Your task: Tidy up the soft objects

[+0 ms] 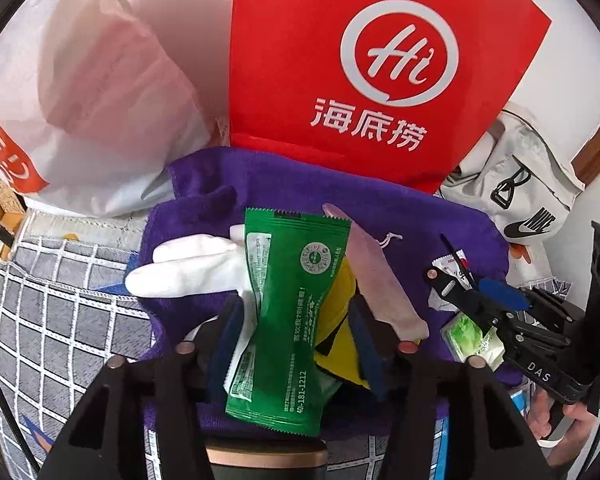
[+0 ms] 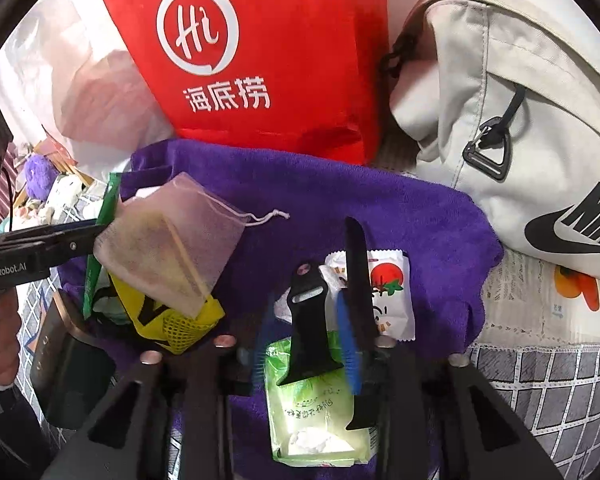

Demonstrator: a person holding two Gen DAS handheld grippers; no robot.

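Soft packets crowd a purple towel spread before a red bag and a white backpack. The left tongs stand part open around a bunch of a green packet, a white glove, a yellow mesh pouch and a gauze drawstring bag; whether the pads still press on it cannot be told. The right tongs stand apart over a pale green packet and a white tomato-print packet, both lying on the towel.
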